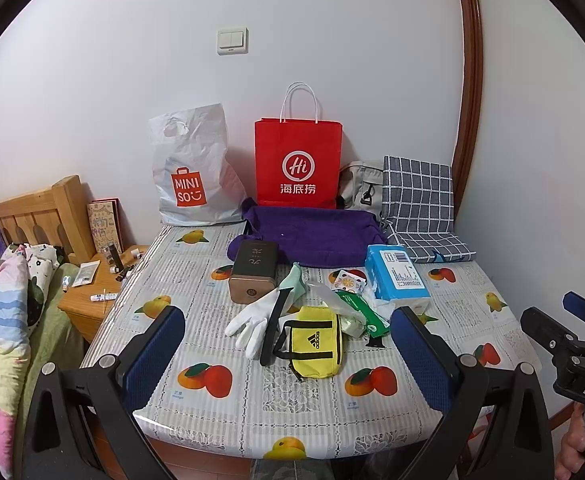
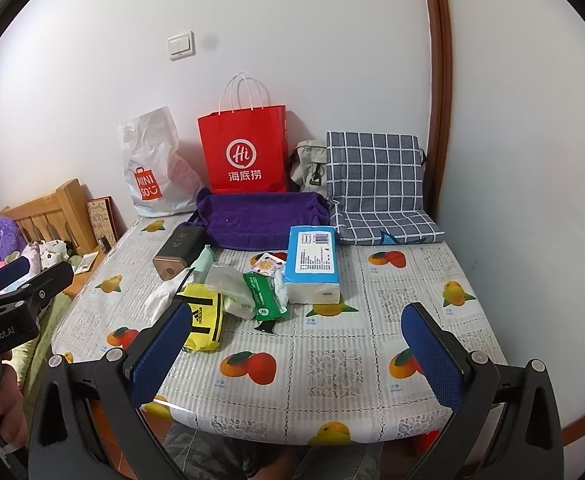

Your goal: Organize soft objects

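Both grippers hover over the near edge of the table [image 1: 252, 408], which has a fruit-printed plastic cover. The left gripper [image 1: 288, 344] has its jaws wide apart and holds nothing; the right gripper [image 2: 292, 340] is the same.

The soft things lie in a loose heap at the middle of the table: a white fabric glove [image 1: 252, 320], a small yellow zip pouch with black straps [image 1: 314, 344], a green wet-wipe packet [image 2: 266, 294] and a blue-and-white pack of tissues [image 2: 312, 264]. Behind them lies a folded purple towel [image 1: 312, 232], just beside a grey checked cushion [image 2: 376, 184].

The risk, I think, is in the overlap. A black strap [image 1: 272, 328] lies across the glove and touches the pouch, so lifting one may drag the others. The glove is limp and can slip from the pads. The plastic cover looks smooth, so pushed items may slide.
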`<state>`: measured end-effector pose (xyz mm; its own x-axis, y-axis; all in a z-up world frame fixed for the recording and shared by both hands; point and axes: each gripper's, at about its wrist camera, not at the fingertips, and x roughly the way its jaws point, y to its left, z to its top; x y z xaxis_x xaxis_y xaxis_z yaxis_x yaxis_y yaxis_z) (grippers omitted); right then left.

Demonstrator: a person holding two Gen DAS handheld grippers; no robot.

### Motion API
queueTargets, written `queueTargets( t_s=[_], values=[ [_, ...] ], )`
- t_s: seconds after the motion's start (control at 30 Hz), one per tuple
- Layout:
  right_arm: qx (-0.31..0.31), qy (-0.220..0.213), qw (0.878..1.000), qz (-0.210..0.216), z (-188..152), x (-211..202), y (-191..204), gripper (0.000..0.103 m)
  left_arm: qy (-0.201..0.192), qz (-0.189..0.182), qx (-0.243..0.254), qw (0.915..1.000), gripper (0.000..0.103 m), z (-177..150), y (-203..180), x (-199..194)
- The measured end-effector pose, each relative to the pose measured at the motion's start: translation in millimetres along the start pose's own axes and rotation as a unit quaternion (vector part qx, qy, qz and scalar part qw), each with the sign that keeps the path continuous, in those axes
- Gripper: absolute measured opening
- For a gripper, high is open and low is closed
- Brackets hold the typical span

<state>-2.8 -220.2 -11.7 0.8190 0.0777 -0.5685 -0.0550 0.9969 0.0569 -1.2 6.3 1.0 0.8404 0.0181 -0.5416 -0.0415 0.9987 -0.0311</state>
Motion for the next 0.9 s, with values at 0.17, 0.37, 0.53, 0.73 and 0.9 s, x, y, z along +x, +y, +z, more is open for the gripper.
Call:
queueTargets(
  t_s=[0.17,0.37,0.53,0.73,0.9],
  values=[
    [-0.002,-0.001,1.000,0.001,-0.4,-1.6,0.8,0.103,-0.001,0.002,0.003,1.0000,0.103,0.6,1.1,-1.7],
    [-0.004,0.000,1.000,0.002,-0.2,-1.6,1.9,0.103,-0.002,0.002,0.003,1.0000,0.103,0.0,1.7,-3.3],
    [-0.003,-0.001,1.000,0.002,0.1,-1.7,1.9,0.103,-0.002,0.003,0.004,1.0000,0.103,0.2,2.8,-5.4],
    [-0.003,-0.001,1.000,0.003,0.4,-2.0,2.5,0.103,-0.002,0.004,0.005,1.0000,0.103,0.7,2.4,-5.9],
    [-0.004,-0.003,1.000,0.003,0.6,-3.0,3.5,0.103,-0.002,0.005,0.005,1.0000,0.103,1.3,2.8,-6.5]
  ],
)
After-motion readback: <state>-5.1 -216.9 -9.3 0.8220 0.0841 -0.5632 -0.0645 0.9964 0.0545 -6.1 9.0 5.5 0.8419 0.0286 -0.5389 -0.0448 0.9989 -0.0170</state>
